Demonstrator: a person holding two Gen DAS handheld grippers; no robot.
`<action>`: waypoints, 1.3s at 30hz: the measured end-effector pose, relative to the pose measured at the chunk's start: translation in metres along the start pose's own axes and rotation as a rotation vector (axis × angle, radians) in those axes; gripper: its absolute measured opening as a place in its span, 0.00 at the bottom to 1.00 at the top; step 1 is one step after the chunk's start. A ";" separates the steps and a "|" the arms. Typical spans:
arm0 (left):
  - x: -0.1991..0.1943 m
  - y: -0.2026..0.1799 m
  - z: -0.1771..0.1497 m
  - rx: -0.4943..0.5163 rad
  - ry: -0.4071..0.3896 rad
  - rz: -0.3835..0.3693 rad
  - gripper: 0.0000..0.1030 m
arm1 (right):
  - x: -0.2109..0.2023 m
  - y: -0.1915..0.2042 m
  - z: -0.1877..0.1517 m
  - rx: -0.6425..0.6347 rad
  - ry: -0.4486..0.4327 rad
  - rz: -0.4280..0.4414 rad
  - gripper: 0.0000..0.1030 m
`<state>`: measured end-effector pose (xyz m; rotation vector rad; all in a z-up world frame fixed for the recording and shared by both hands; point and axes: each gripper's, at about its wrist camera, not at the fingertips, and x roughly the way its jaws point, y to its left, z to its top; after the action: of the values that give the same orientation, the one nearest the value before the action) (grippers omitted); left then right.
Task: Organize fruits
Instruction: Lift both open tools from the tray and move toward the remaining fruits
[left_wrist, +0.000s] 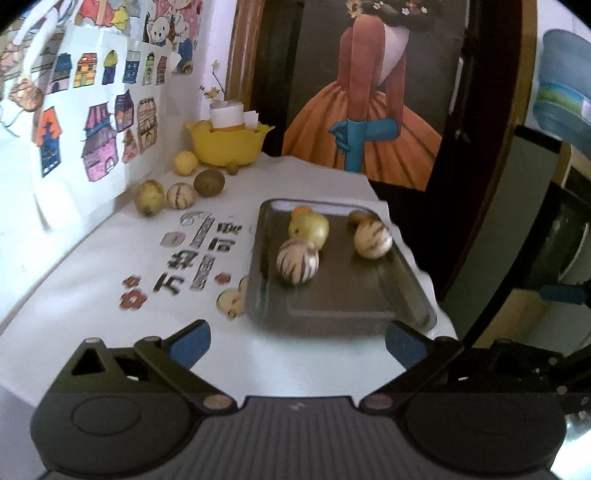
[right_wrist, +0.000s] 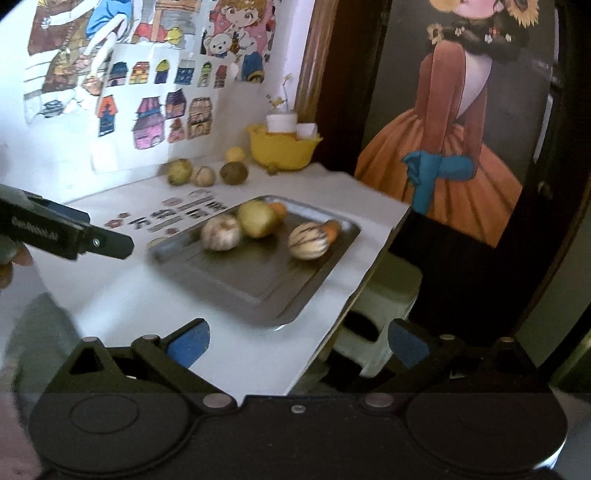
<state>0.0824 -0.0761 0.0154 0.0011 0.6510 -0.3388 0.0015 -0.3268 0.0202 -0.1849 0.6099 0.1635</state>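
- Both pairs of blue-padded fingers stand spread wide with nothing between them: the left gripper (left_wrist: 297, 341) and the right gripper (right_wrist: 299, 341) each hang over the near edge of the white table (left_wrist: 110, 258), short of the metal tray (left_wrist: 332, 306)
- Landmark is the tray: on it lie two striped fruits (left_wrist: 297, 266), one toward its near-left part and one (left_wrist: 373, 238) toward its far-right, with a yellow-green fruit (left_wrist: 308, 228) just behind the near one; small orange pieces (right_wrist: 332, 229) peek out at the far side
- Beyond the tray, by the wall, a loose row waits: a greenish-yellow fruit (left_wrist: 149, 197), another striped fruit (left_wrist: 180, 195), a brown kiwi-like fruit (left_wrist: 209, 182) and a yellow fruit (left_wrist: 185, 162), just beside the yellow bowl (left_wrist: 229, 146)
- Step in hand, as I judge it: between placements, both hands free, the sorting part done
- Next move likely calls for a reach past the tray's far-left corner to the wall row, lining one fruit between the pads and closing gently, since round fruit may roll
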 end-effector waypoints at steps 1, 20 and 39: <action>-0.005 0.001 -0.005 0.003 0.004 0.005 1.00 | -0.004 0.004 -0.002 0.009 0.011 0.010 0.99; -0.057 0.079 -0.020 -0.069 0.010 0.167 1.00 | -0.026 0.071 0.045 0.055 0.091 0.274 0.99; -0.030 0.134 0.058 -0.120 -0.123 0.236 1.00 | 0.058 0.063 0.250 0.209 0.009 0.417 0.99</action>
<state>0.1358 0.0533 0.0658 -0.0564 0.5421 -0.0715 0.1733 -0.2053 0.1802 0.1469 0.6646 0.4991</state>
